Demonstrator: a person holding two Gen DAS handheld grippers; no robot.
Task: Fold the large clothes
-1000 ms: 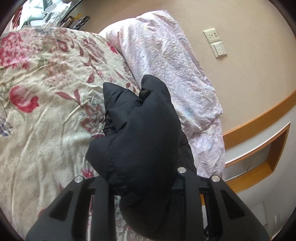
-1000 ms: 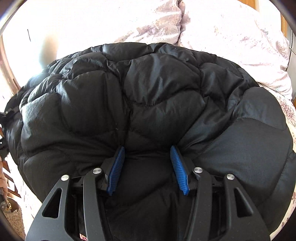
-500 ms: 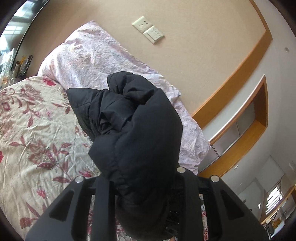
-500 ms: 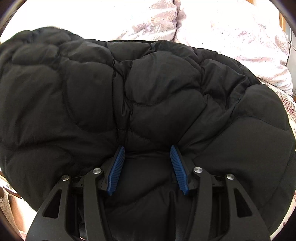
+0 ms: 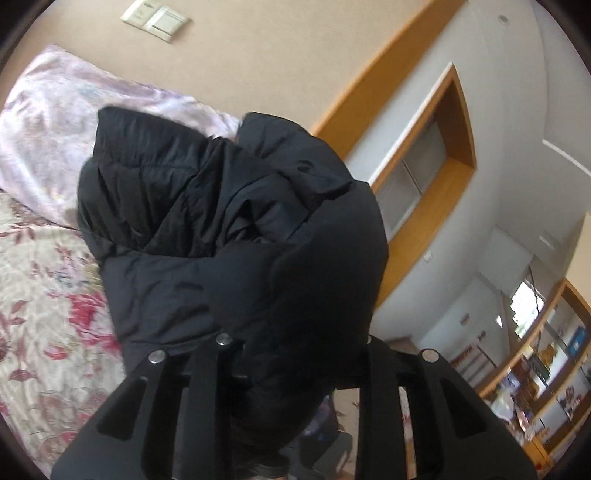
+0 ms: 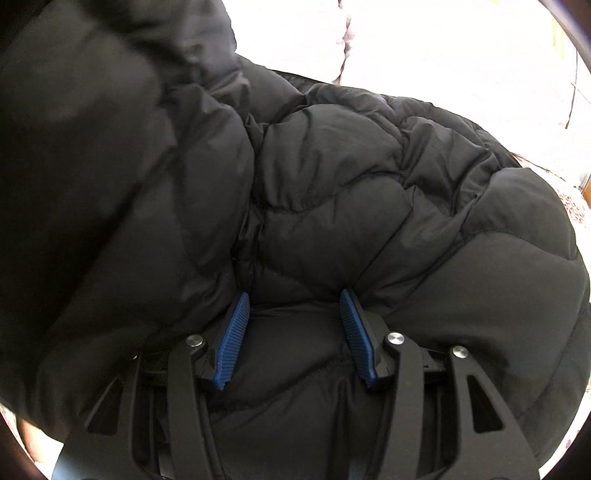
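Observation:
A black puffy quilted jacket (image 5: 229,229) fills both views. My left gripper (image 5: 291,332) is shut on a thick bunch of it and holds it up in the air above the bed; the fabric hides the fingertips. In the right wrist view the jacket (image 6: 332,192) bulges over and around my right gripper (image 6: 293,299), whose blue pads (image 6: 234,332) stand apart with a fold of the jacket pressed between them. A raised flap of the jacket covers the upper left of that view.
A floral bedspread (image 5: 40,302) lies at lower left, with a pale pink pillow (image 5: 40,140) against the beige wall. A wall socket plate (image 5: 155,18) is above. A wood-trimmed wall niche (image 5: 436,173) and shelves (image 5: 535,369) stand at right. White bedding (image 6: 443,55) lies beyond the jacket.
My left gripper has lifted and tilted upward with the jacket, so more wall and room show. In the right view a flap of jacket has swung over from the left.

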